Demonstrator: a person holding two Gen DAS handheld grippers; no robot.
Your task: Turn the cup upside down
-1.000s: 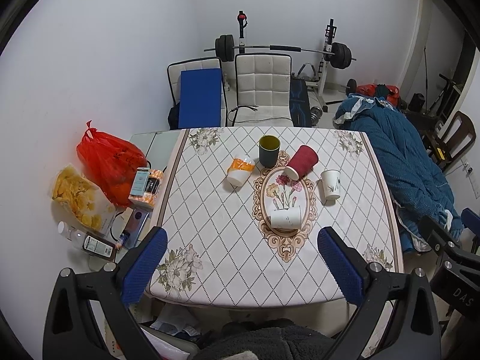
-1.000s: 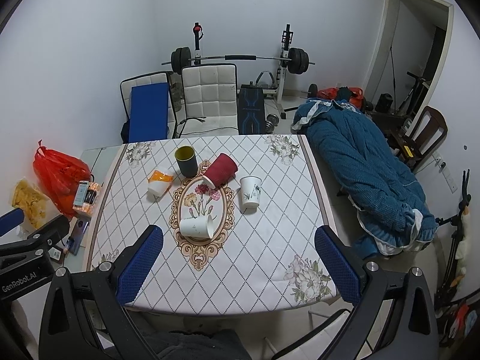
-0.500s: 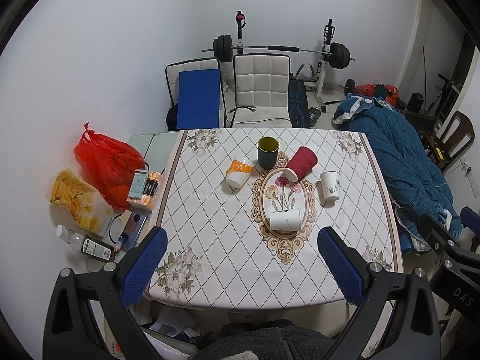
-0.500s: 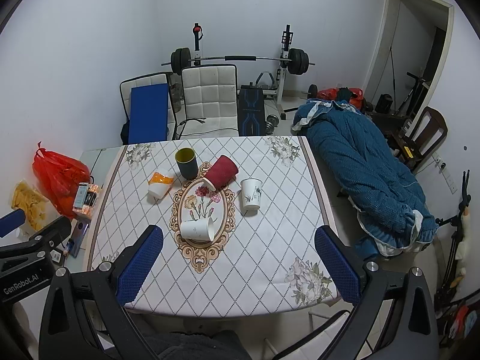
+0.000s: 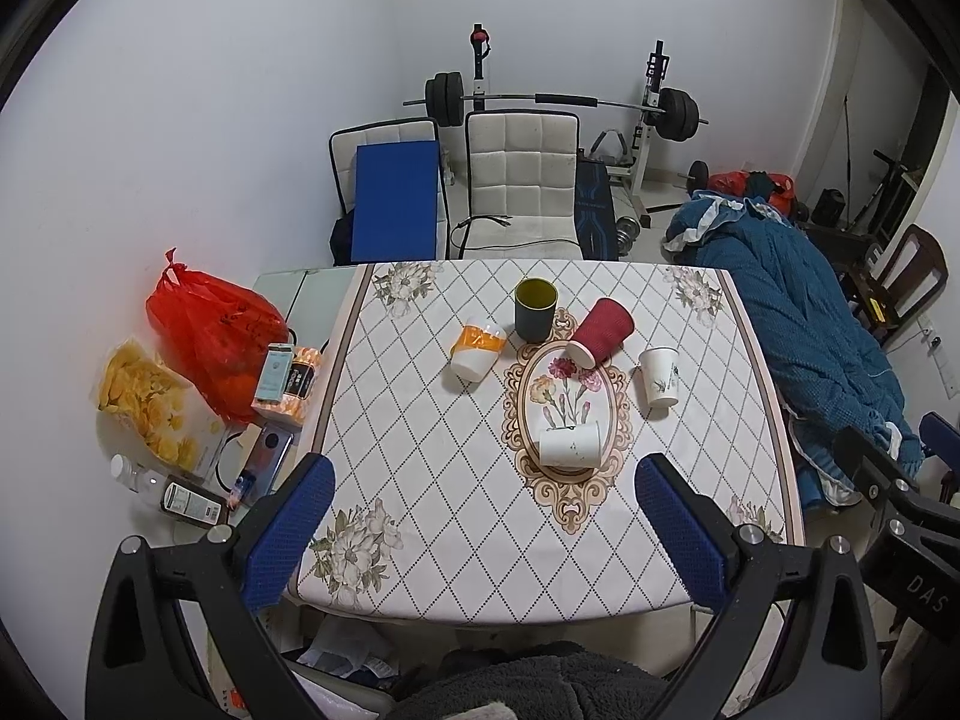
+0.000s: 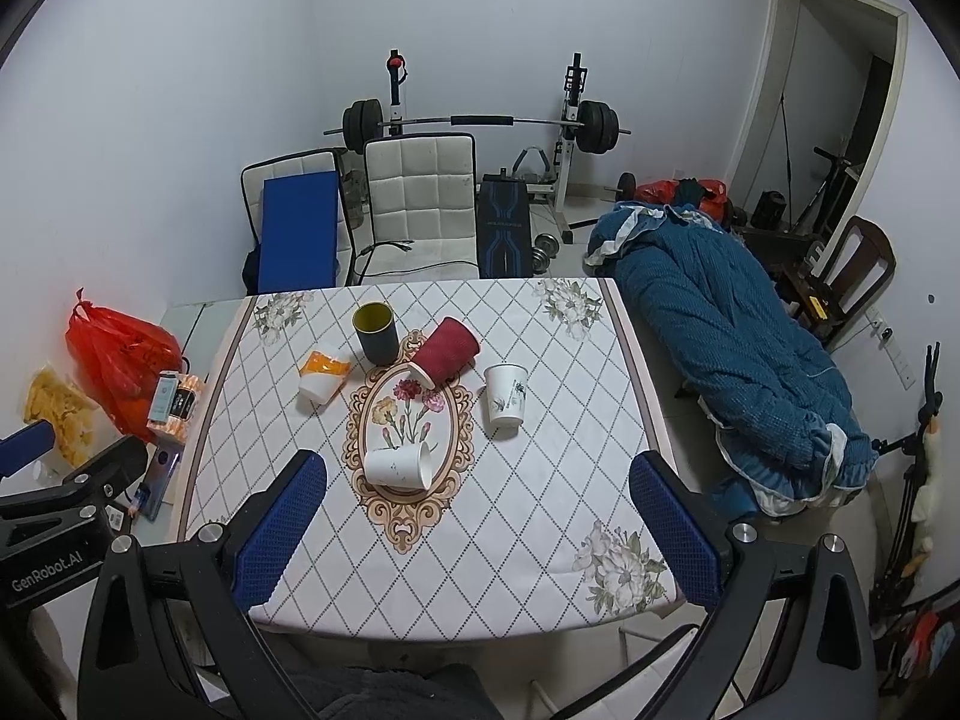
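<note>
Bench: we're looking down on a rectangular bench (image 5: 420,480) under a white diamond-pattern cloth with a floral oval medallion at its centre.
Left claw: our left claw (image 5: 483,531) hangs above the near edge, blue-padded jaws spread wide, nothing between them.
Right claw: same on our right claw (image 6: 477,531), gaping wide, empty, over the near edge.
Dark cup: a dark green cylindrical cup with a yellow inside (image 5: 534,309) stands upright at the far side.
Red cup: a red ribbed paper cup (image 5: 601,332) lies tipped on its side, just right of the dark one, rim on the medallion's far end.
Orange cup: a white cup with an orange band (image 5: 477,346) lies tilted, left of the dark cup.
Printed cup: a white paper cup with a plant print (image 6: 505,393) stands mouth-down, right of the medallion.
Plain cup: a plain white paper cup (image 6: 399,466) lies on its side on the medallion, nearest our claws, mouth facing right.
</note>
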